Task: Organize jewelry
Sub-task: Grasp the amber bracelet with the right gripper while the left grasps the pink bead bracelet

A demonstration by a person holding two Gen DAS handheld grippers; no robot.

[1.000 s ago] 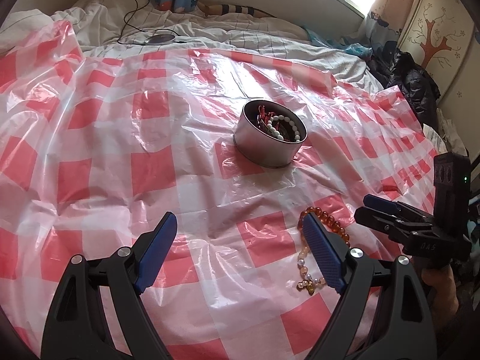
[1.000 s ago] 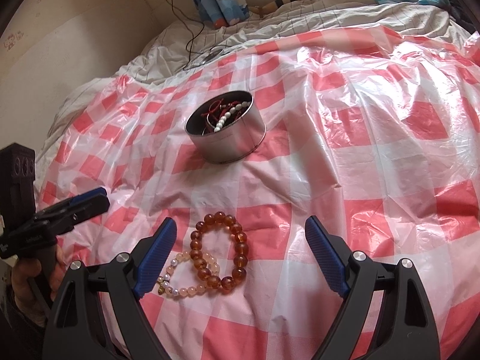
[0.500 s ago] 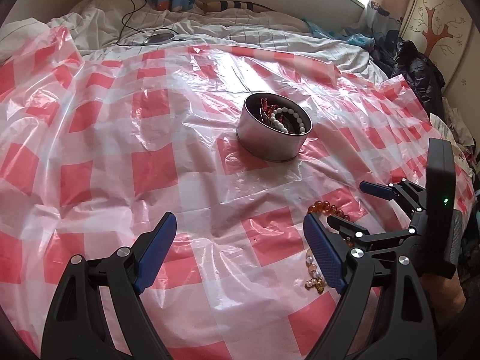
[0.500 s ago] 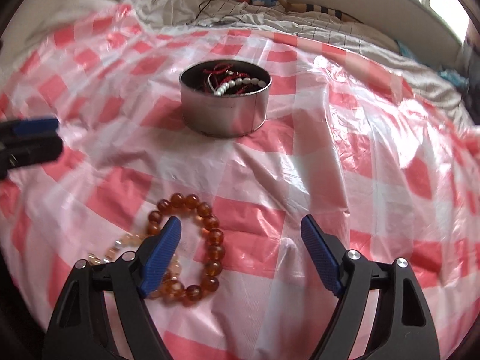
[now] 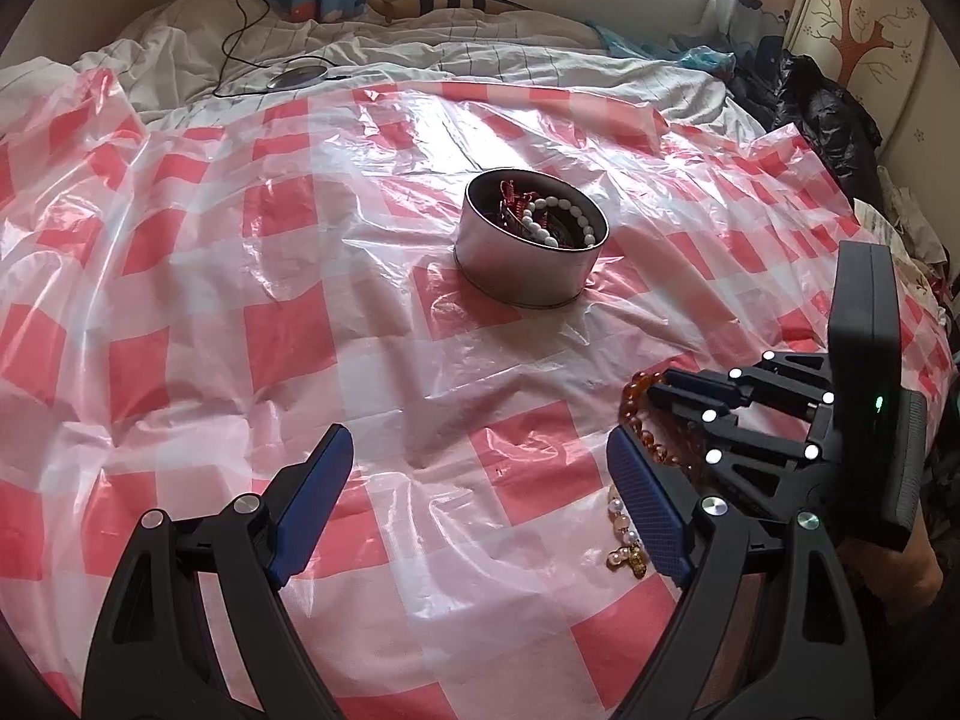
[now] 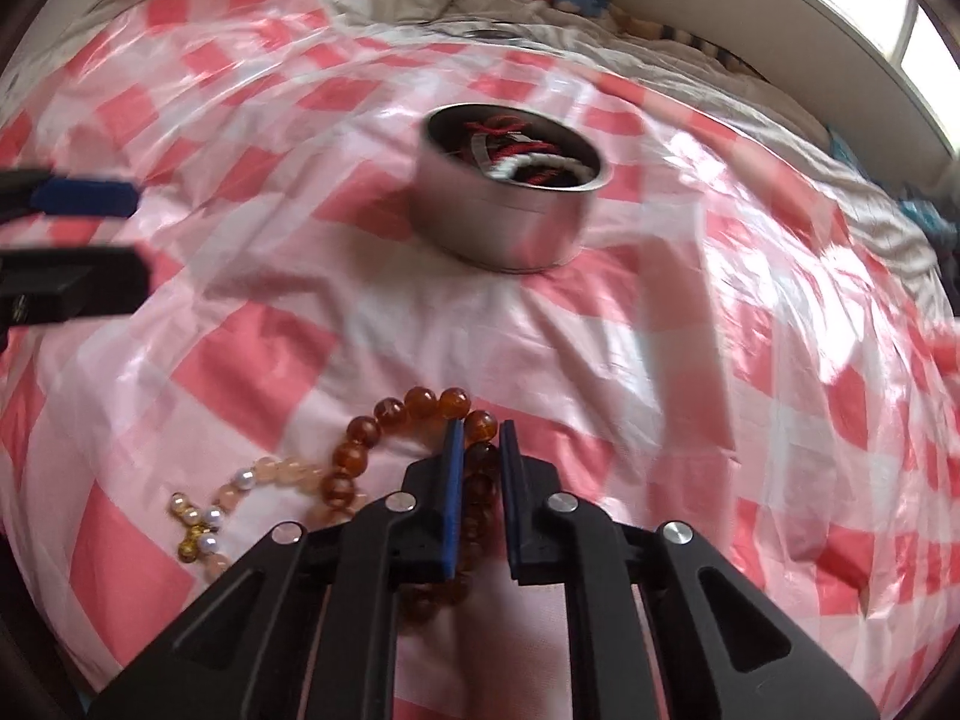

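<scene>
Left wrist view: the left tongs (image 5: 474,501) stand wide apart and hold nothing, hovering over the red-and-white checked plastic sheet (image 5: 288,324) spread on the bed. The metal tin (image 5: 528,273) sits straight ahead of them, well apart, with a white bead bracelet (image 5: 558,219) and red cords already inside. Off to the right, the right tongs (image 5: 660,402) are low on the sheet with their tips at the amber bracelet (image 5: 639,414), which lies just beside the left tongs' right finger. A pale pearl-and-peach strand (image 5: 624,531) lies nearer the camera, partly hidden behind that finger

Right wrist view: this picture is blurred with motion. The right tongs (image 6: 480,456) are nearly together, clamped across the near-right arc of the amber bracelet (image 6: 420,405); beads show between the blue pads. The rest of the loop fans out ahead and to the left, resting on the sheet. The pale strand (image 6: 240,492) trails leftward from the loop, touching or overlapping it; I cannot tell whether they are tangled. The tin (image 6: 510,204) lies ahead and slightly right, apart from the bracelet

The right side is plainly the nearer one and already has hold, so I judge the coming move is a lift and a carry forward to the tin, watching that the pale strand does not drag along
</scene>
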